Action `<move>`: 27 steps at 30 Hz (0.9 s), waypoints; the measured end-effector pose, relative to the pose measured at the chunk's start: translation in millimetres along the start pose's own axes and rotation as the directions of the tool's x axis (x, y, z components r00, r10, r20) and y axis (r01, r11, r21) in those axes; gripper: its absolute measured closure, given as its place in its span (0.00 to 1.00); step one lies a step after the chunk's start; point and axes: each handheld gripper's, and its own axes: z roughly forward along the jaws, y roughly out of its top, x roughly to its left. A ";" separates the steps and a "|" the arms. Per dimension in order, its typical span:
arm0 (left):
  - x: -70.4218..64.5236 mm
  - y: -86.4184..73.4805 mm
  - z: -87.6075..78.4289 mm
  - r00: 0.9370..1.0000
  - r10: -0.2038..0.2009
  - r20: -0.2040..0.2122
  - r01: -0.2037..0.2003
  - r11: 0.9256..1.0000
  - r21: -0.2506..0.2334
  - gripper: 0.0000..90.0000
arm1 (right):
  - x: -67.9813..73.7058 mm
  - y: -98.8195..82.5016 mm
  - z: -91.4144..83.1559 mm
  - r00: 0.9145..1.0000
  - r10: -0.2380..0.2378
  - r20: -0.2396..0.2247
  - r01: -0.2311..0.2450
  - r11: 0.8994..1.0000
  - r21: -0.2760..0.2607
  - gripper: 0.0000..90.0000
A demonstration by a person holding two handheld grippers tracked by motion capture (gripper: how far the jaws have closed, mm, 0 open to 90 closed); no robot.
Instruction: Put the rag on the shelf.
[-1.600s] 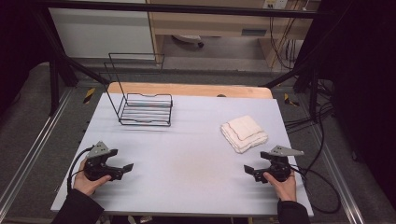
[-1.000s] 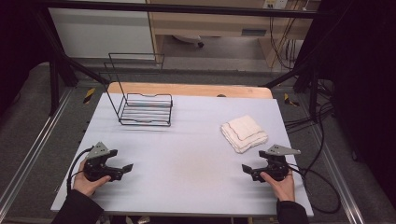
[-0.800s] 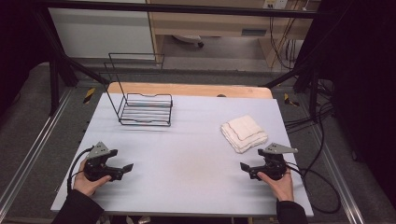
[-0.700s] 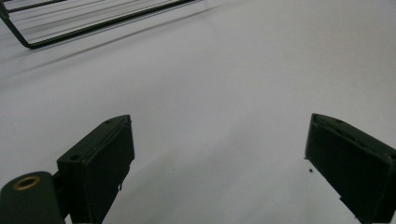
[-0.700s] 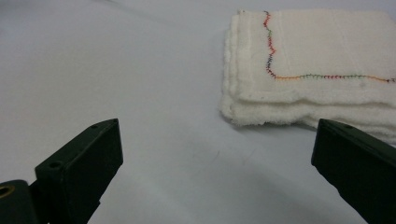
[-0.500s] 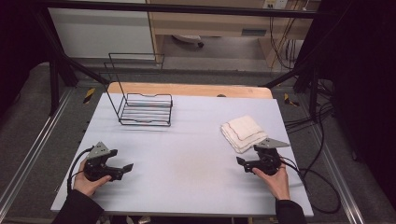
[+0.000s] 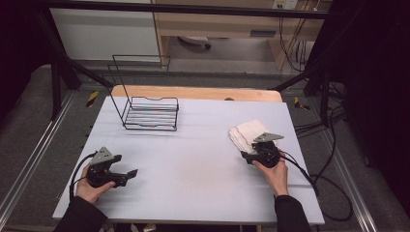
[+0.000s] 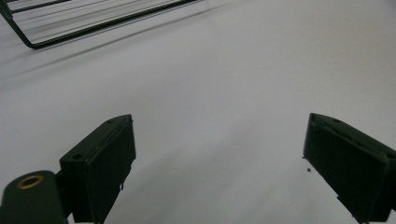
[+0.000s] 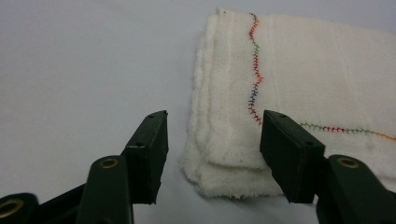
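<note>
Folded cream-white terry cloth with multicolour zigzag stitching lay on the right half of the pale grey tabletop, well apart from the black wire rack at the far left; right gripper sat at the cloth's near corner, jaws part-way apart and straddling that corner, one jaw over bare table, the other over the cloth; pads not pressing on fabric as far as the right gripper view showed; jaws had just been closing, with the cloth corner between them; in the high view the same right gripper overlapped the cloth's near edge. Handling, my read: light, soft, limp; several stacked layers at the fold, so it'd likely sag and unfold if lifted by one ply; not slippery, terry pile should give good friction; nothing fragile. Best hold looked like the near corner, pinching all layers together so the fold stays intact; a grab on the top layer alone would probably peel it open. Left gripper rested near the front left of the table, jaws wide apart over bare surface, nothing between them. Versus the earliest frame: right hand had moved forward across the table from beside the cloth up to its corner; left hand unchanged; cloth and rack in the same places.
</note>
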 end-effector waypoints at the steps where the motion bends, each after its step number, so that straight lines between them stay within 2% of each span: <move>1: 0.0 0.0 -0.1 1.000 0.000 0.000 0.000 1.000 0.000 0.10 | -0.7 0.2 2.0 1.000 -0.009 0.005 0.009 1.000 0.007 0.48; 8: -0.6 0.0 0.6 1.000 -0.002 0.001 0.002 1.000 -0.002 0.10 | 0.1 -0.4 9.0 0.998 -0.053 0.040 0.052 0.998 0.033 0.56; 12: -0.8 -0.1 0.7 1.000 -0.003 0.001 0.003 1.000 -0.001 0.11 | 5.1 -1.0 10.8 0.990 -0.118 0.082 0.114 0.992 0.049 0.59; 15: -0.9 0.0 0.3 1.000 0.001 0.002 -0.001 1.000 0.001 0.11 | 5.1 -0.1 10.7 0.986 -0.130 0.100 0.125 0.990 0.058 0.66; 21: -0.9 -0.2 0.9 1.000 -0.002 0.003 0.002 1.000 0.000 0.11 | 2.3 1.8 9.2 0.987 -0.113 0.112 0.107 0.992 0.060 0.85; 27: -0.8 -0.2 0.7 1.000 -0.003 0.004 0.003 1.000 0.000 0.11 | -1.6 4.4 8.8 0.993 -0.072 0.094 0.067 0.996 0.061 0.90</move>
